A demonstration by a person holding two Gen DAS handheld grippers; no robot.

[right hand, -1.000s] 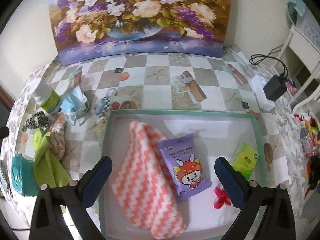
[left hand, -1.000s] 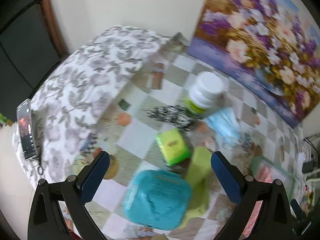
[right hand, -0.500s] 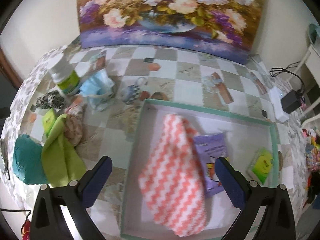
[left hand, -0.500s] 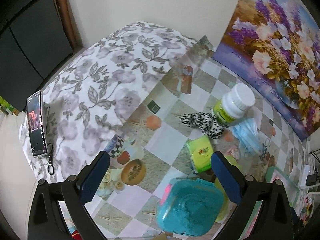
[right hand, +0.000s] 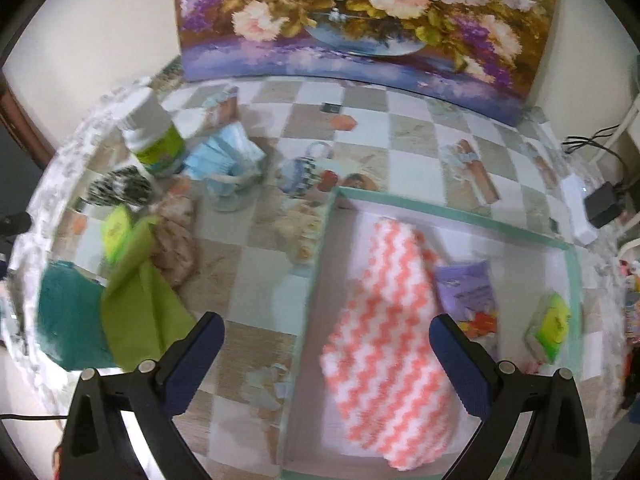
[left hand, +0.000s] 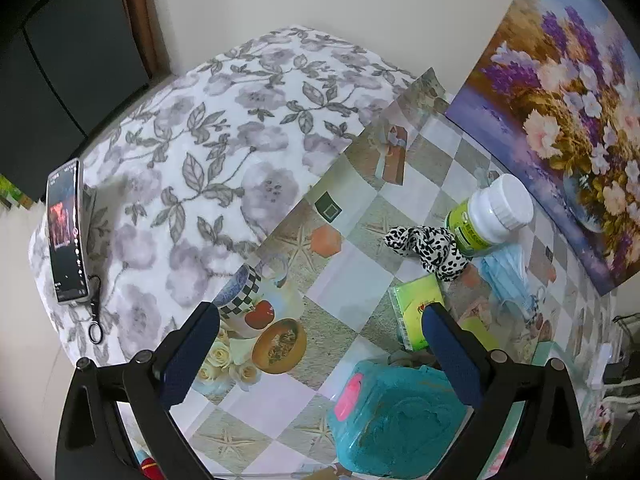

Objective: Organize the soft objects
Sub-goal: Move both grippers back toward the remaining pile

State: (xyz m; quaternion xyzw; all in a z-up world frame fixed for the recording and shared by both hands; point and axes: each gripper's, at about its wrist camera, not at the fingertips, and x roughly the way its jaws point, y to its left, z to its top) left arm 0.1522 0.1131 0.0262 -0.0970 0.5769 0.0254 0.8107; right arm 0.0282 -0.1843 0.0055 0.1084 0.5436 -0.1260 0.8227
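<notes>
The left gripper [left hand: 320, 352] is spread wide and holds nothing, hanging over the checked table [left hand: 352, 264]; the right gripper [right hand: 326, 356] is equally wide and empty, above the left wall of the tray [right hand: 320, 276]. Taking the tray as landmark: inside it lie the coral zigzag towel [right hand: 384, 320], beside that a purple wipes pack [right hand: 466, 288] with a cartoon figure whose lettering is too blurred to read, and near the right wall a green tissue pack [right hand: 554, 320], its print unreadable. Left of the tray, well apart from it, sit the teal pack [left hand: 396, 412] with a pink tab, the lime cloth [right hand: 140, 288] lying partly over it, a crumpled beige cloth [right hand: 176, 236] touching the lime one, a second green tissue pack [left hand: 416, 308] with a small red mark, a leopard scrunchie [left hand: 428, 248], blue masks [left hand: 508, 276] and a white-capped bottle [left hand: 492, 216] with a green label that cannot be read. Behind the tray a flower painting [right hand: 360, 20] leans on the wall. Far left a phone [left hand: 66, 236] rests on floral fabric [left hand: 200, 140].
</notes>
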